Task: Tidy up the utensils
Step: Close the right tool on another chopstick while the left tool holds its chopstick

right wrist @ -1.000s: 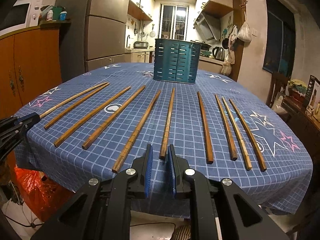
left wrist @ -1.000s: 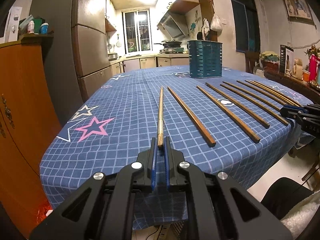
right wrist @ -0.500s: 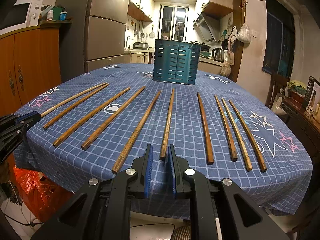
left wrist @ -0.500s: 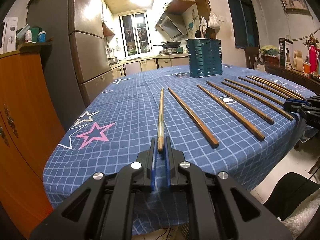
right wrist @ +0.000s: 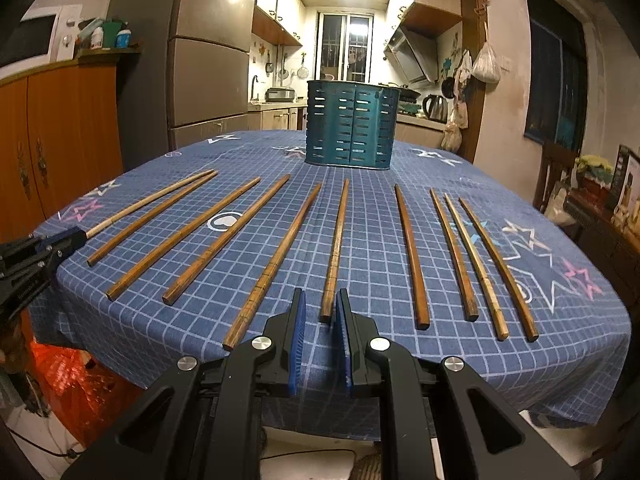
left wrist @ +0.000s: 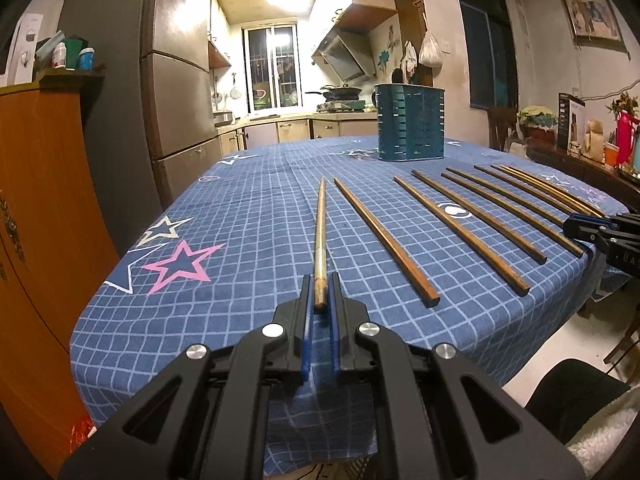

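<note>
Ten wooden chopsticks lie fanned on a table (right wrist: pixel 400 364) covered by a blue grid-and-star cloth.

Largest item: the slotted teal utensil holder (right wrist: pixel 353 125), upright near the far edge, straight-walled with rounded corners. Each chopstick is a slim tapered rod with its long axis running from near edge toward the holder, thick end nearest the cameras. The palest chopstick (left wrist: pixel 320 240), at the left end of the row, has its butt end between the left gripper (left wrist: pixel 320 292) fingers, which stand slightly apart on either side of it. The right gripper (right wrist: pixel 321 308) is parted, its blue ribbed pads flanking the butt of the central chopstick (right wrist: pixel 335 250) without gripping.
</note>
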Demonstrator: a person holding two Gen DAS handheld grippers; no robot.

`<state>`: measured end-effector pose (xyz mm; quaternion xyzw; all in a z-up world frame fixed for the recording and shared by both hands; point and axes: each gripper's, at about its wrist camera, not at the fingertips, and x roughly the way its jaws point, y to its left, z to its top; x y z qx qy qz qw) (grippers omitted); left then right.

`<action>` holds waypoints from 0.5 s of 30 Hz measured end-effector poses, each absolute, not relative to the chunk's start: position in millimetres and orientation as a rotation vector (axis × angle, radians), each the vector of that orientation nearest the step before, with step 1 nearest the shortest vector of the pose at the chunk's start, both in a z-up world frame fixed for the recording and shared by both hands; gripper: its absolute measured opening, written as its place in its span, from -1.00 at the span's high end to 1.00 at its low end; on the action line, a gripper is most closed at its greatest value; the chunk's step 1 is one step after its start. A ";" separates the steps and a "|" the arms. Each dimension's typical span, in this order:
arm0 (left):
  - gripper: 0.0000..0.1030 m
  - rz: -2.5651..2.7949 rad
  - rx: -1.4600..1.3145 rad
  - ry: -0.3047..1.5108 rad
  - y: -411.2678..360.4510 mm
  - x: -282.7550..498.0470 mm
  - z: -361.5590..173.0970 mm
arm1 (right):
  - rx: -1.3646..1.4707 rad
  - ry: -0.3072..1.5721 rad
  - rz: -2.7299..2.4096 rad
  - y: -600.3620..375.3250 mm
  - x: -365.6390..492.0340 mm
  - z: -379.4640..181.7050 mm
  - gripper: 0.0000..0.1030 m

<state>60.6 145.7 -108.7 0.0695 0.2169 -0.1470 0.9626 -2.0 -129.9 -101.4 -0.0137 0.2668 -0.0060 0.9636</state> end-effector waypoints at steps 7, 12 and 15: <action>0.90 -0.293 0.122 0.451 145.4 61.1 -107.3 | 0.009 0.548 0.007 -132.2 -1.2 -100.2 0.85; 0.90 -0.290 0.117 0.454 143.2 60.0 -103.3 | 0.022 0.528 0.023 -135.3 -7.8 -93.0 0.86; 0.90 -0.285 0.106 0.448 144.3 57.9 -95.2 | 0.019 0.499 0.024 -138.6 -15.1 -82.9 0.86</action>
